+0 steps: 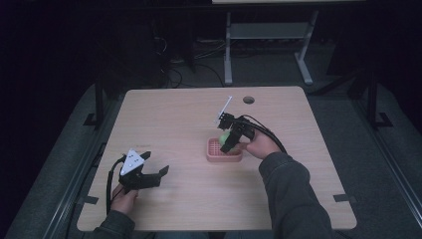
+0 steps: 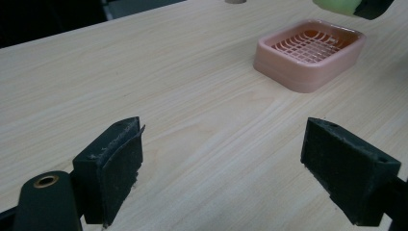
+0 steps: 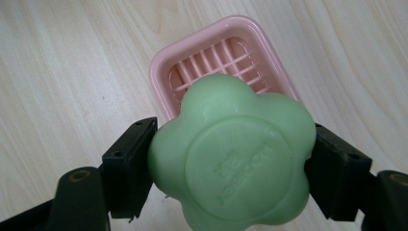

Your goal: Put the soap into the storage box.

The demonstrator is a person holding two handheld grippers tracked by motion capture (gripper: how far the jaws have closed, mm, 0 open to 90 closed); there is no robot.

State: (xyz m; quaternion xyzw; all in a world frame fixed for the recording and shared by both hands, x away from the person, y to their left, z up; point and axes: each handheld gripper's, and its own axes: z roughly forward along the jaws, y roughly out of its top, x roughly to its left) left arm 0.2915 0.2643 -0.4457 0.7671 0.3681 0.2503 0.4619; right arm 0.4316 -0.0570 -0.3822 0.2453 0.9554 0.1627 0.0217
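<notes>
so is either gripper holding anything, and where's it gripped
The right gripper holds a green flower-shaped soap by two opposite side edges, above the pink soap dish. The left gripper is open and holds nothing.

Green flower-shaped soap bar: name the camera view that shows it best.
The right gripper view: the green flower-shaped soap bar is large there, its embossed face clear, clamped in the right tool. The high view shows a small green patch; the left gripper view, its lower edge.

You'll find raised lettering on the round middle boss of the green soap (image 3: 231,159), lower centre of your right gripper view, but it's too shallow and blurred to read.
</notes>
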